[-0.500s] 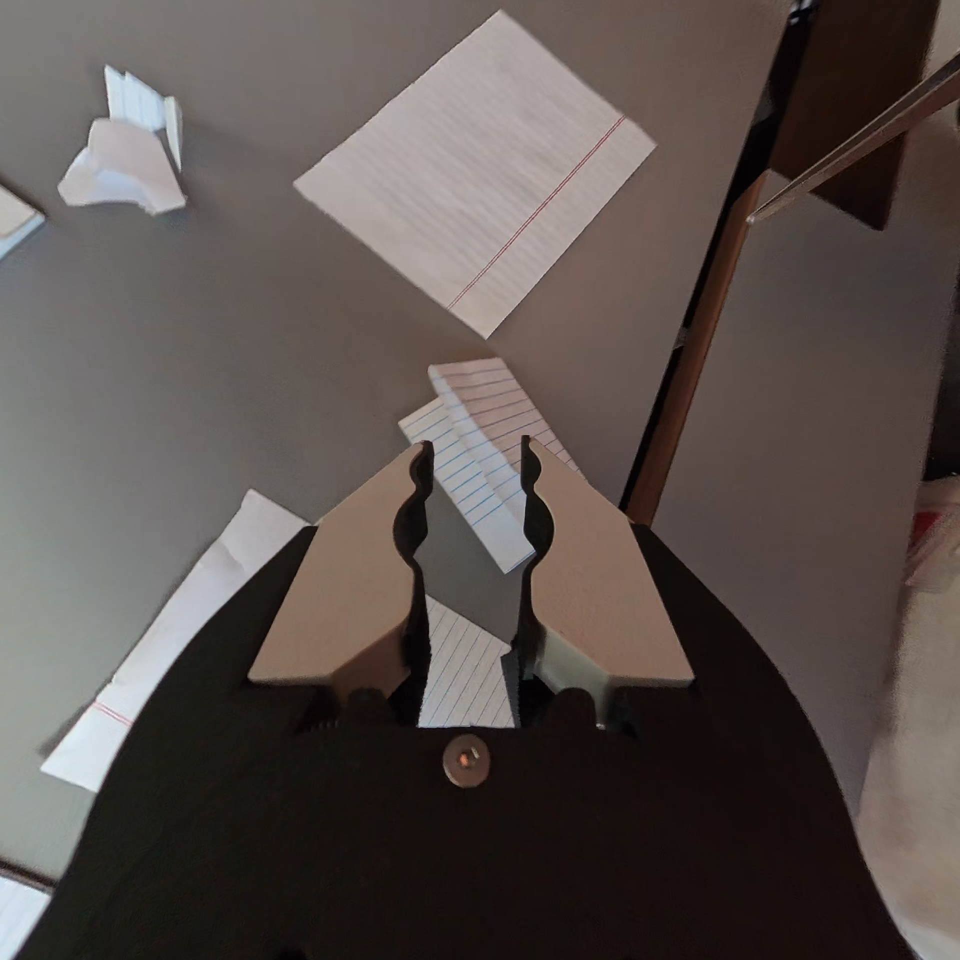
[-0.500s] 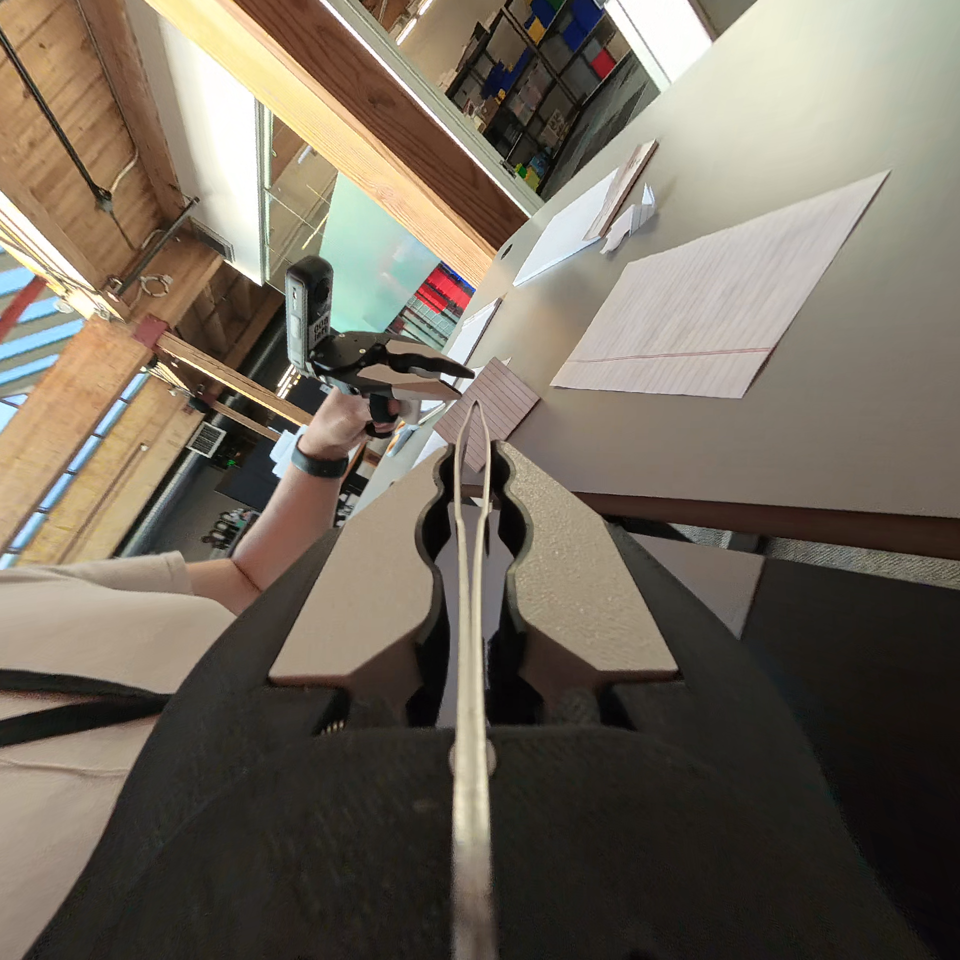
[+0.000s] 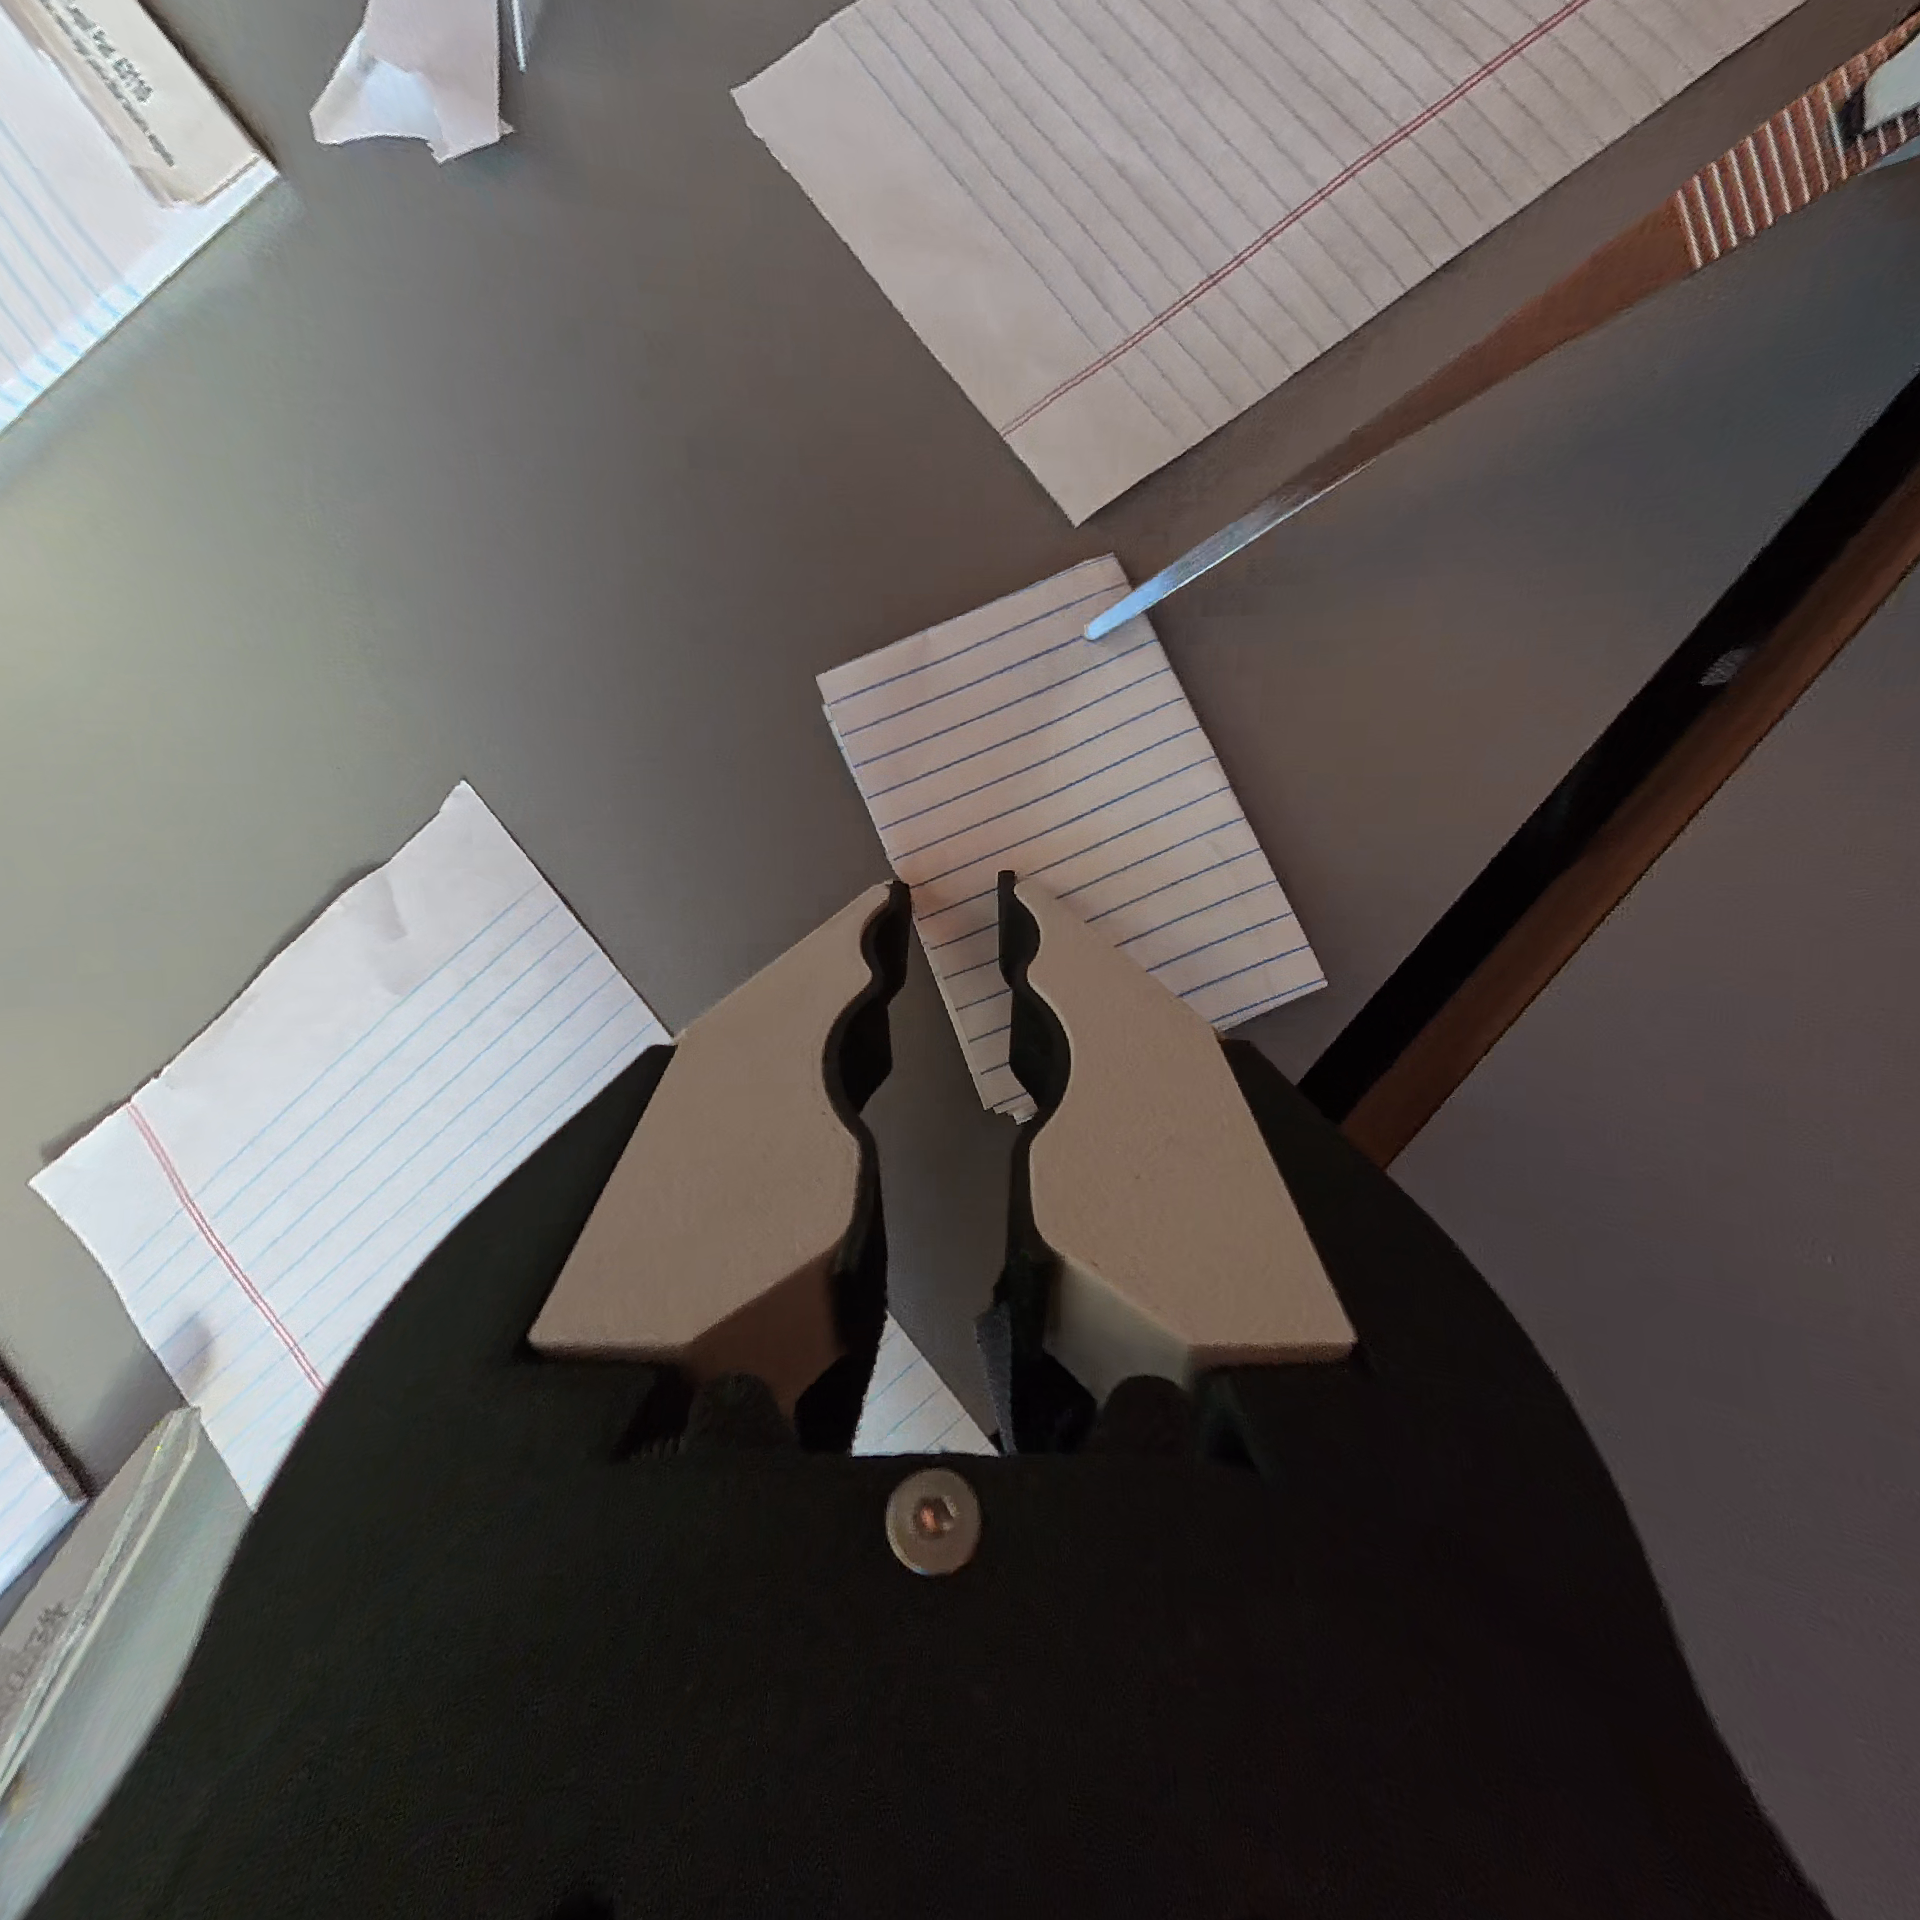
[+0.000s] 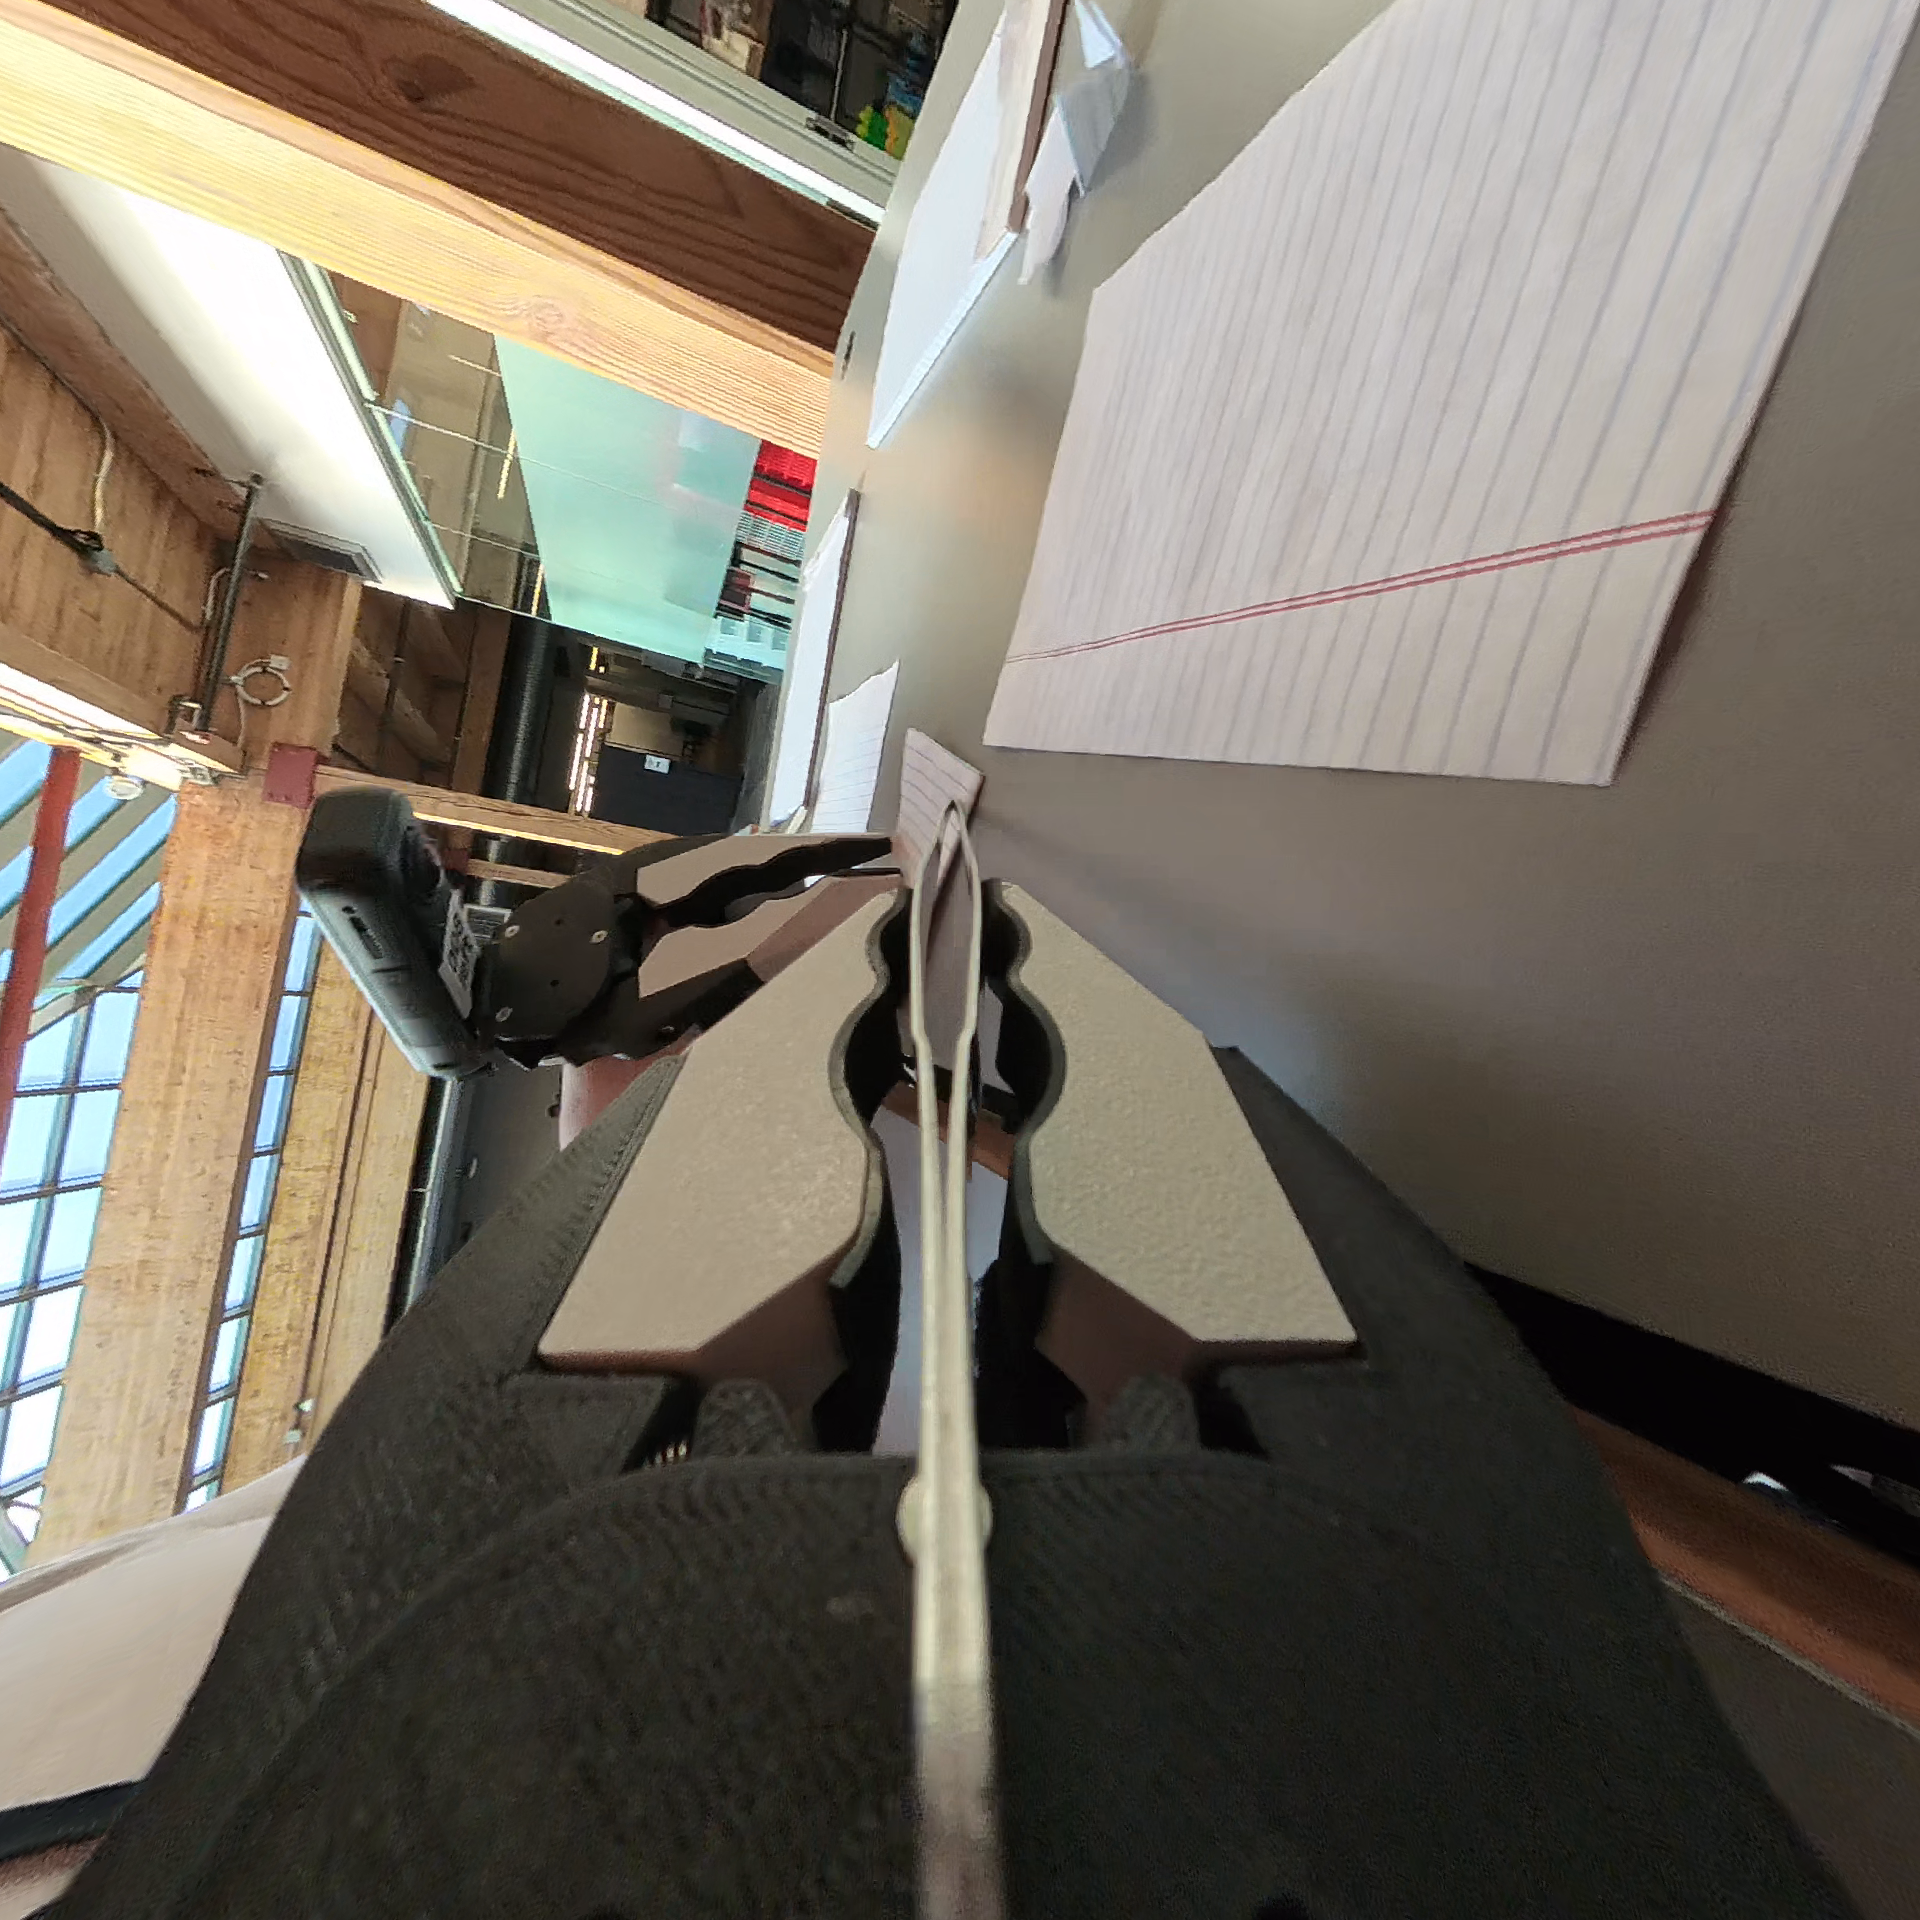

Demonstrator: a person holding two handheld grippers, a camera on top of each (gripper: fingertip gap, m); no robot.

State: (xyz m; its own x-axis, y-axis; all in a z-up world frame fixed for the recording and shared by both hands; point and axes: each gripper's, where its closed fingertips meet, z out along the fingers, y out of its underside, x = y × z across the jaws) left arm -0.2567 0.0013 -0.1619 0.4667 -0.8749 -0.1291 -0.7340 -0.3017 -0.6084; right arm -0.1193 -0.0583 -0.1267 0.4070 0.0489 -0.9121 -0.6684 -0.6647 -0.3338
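Two claws are at work over a grey tabletop (image 3: 436,540) with paper lying on it. The left claw (image 3: 953,899) hangs just above a small folded piece of lined paper (image 3: 1049,790), near its lower edge. Its two fingers are spread a little, with a thin gap between them, and nothing is pinched there. It looks to be low and close so that it can press or catch the paper, but I cannot tell if it touches it. The right claw (image 4: 940,899) is pinching long metal tweezers (image 4: 948,1299), which run straight out between its fingers. The tweezers are held long and level, so their thin tips can reach where a fat claw cannot. In the left wrist view the tweezers (image 3: 1226,545) come in from the upper right, and their tip sits at the far corner of the folded paper, touching it or just above it. That way the paper has one claw at each end. A big flat lined sheet (image 3: 1226,208) lies beyond the folded piece, well out of the way. Another lined sheet (image 3: 353,1101) lies to the left, partly under the left claw's body. A crumpled scrap (image 3: 416,94) sits far off at the top, and a pad (image 3: 94,208) lies in the top left corner.
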